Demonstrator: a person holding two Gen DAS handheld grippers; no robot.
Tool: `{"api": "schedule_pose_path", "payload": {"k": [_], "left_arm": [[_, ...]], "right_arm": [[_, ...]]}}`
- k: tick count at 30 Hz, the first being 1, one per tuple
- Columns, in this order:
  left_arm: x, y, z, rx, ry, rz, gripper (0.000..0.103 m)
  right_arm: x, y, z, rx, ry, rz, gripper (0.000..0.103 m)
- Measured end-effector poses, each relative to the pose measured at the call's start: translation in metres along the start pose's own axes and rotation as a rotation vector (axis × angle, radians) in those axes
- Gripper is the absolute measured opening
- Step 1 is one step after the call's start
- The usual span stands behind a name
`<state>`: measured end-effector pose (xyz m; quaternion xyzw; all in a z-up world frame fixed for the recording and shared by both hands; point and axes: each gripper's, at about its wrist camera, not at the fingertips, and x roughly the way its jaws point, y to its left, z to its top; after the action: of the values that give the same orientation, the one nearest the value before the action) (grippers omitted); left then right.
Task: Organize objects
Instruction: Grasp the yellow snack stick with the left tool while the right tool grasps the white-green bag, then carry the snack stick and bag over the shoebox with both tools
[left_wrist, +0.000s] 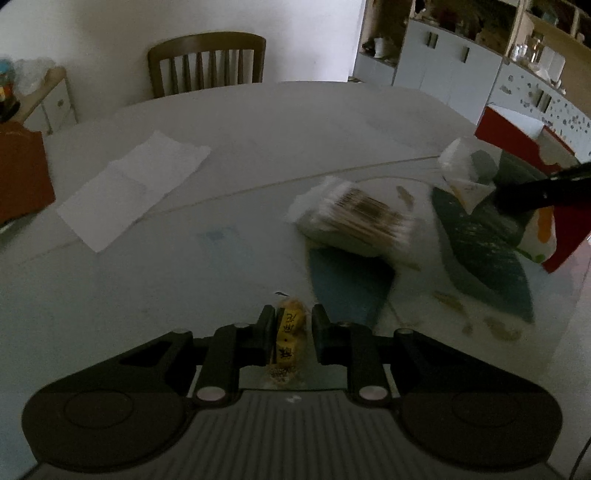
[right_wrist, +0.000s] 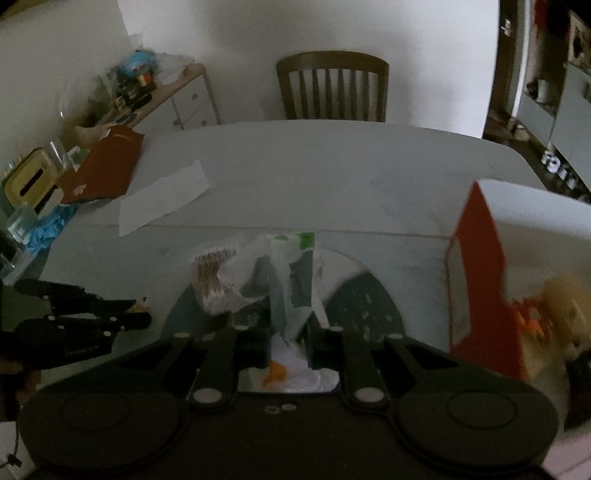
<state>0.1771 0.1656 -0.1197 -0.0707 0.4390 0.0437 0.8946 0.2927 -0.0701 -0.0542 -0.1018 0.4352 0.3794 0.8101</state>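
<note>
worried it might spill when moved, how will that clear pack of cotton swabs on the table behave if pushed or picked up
The cotton swab pack looks like soft clear film, so it would probably crumple and sag rather than hold shape. It is likely light, being only thin sticks. It lies flat on the table, so a push should slide it, not roll it.

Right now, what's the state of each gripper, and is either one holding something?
Left gripper: shut on the yellow snack packet.
Right gripper: shut on the white plastic bag.
</note>
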Motion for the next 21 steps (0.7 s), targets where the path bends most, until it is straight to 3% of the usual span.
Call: {"api": "schedule_pose_path", "payload": {"k": [5,15,21], "left_arm": [[-0.018,-0.018,-0.001,-0.048,0.019,-0.037,0.020],[-0.054,-0.069,0.010,-0.101,-0.014,-0.124,0.020],[-0.065,-0.109,0.016,-0.077,-0.036,-0.156,0.020]], "right_arm": [[-0.024,-0.003,-0.012,0.033,-0.003,-0.011,0.015],[-0.073,-0.021,-0.033,0.090,-0.060,-0.007,0.015],[-0.097,-0.038,-0.044,0.094,-0.082,-0.025,0.015]]}}
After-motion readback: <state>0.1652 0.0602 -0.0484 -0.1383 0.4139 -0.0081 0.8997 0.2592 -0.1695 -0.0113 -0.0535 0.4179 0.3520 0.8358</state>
